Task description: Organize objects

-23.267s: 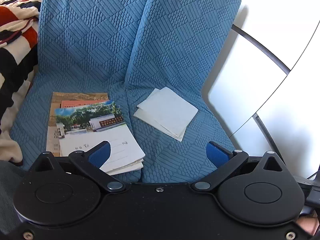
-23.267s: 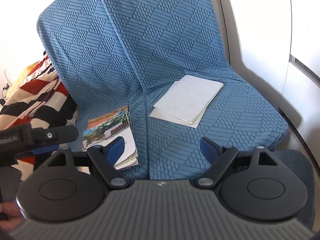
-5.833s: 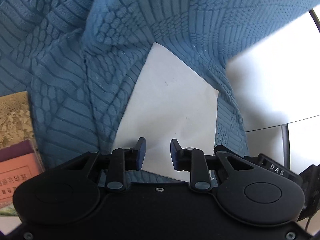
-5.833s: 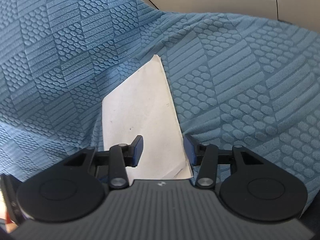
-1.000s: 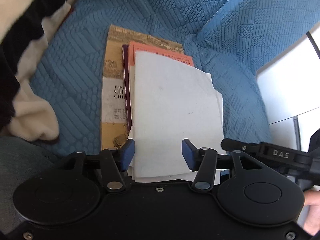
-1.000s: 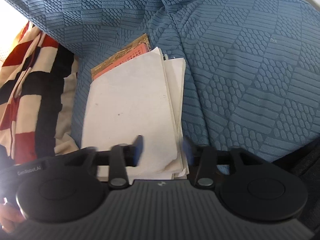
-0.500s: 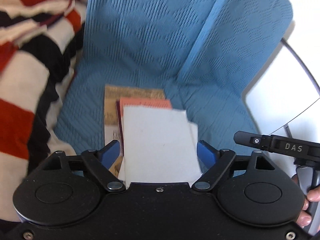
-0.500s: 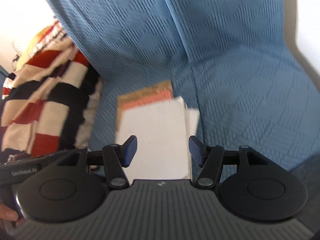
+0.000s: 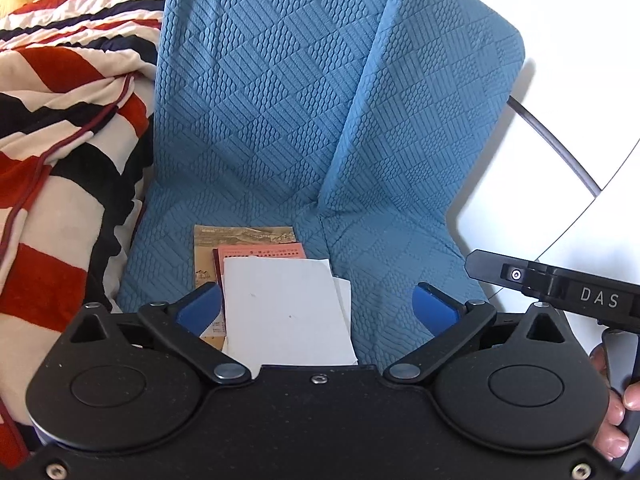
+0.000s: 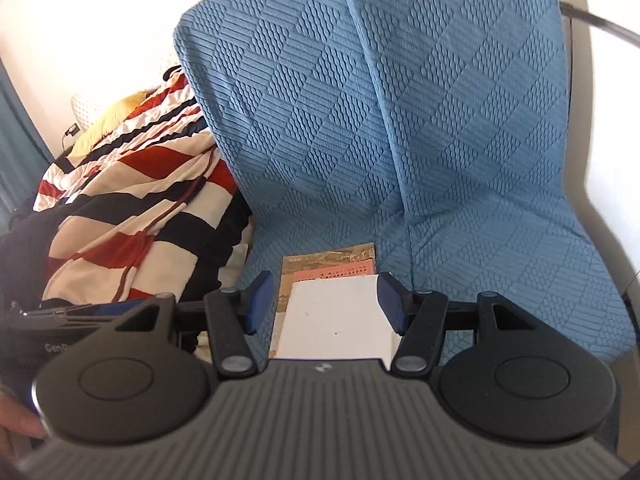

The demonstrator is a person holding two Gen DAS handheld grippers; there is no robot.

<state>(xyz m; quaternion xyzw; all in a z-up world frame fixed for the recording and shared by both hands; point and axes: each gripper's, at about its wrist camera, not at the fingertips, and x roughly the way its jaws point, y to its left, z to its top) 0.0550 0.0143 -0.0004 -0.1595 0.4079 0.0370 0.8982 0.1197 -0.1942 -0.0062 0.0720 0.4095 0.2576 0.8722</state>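
Paper stack on blue sofa seat; both grippers clear of it.

White sheets [image 9: 286,316] lie atop an orange booklet [image 9: 260,251] and a tan booklet [image 9: 244,236], beside a striped blanket [image 9: 60,152]. The left gripper [image 9: 316,308], jaws just opened wide, and the right gripper [image 10: 326,304], half spread, hover above the stack, holding nothing.

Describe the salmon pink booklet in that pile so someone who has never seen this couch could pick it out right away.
Start at the blue quilted couch cover beside the red, black and cream striped blanket. One pile lies on the seat: white sheets on top, a tan picture booklet at the bottom. The pink booklet is the strip between them, the only salmon thing there, with small dark print.
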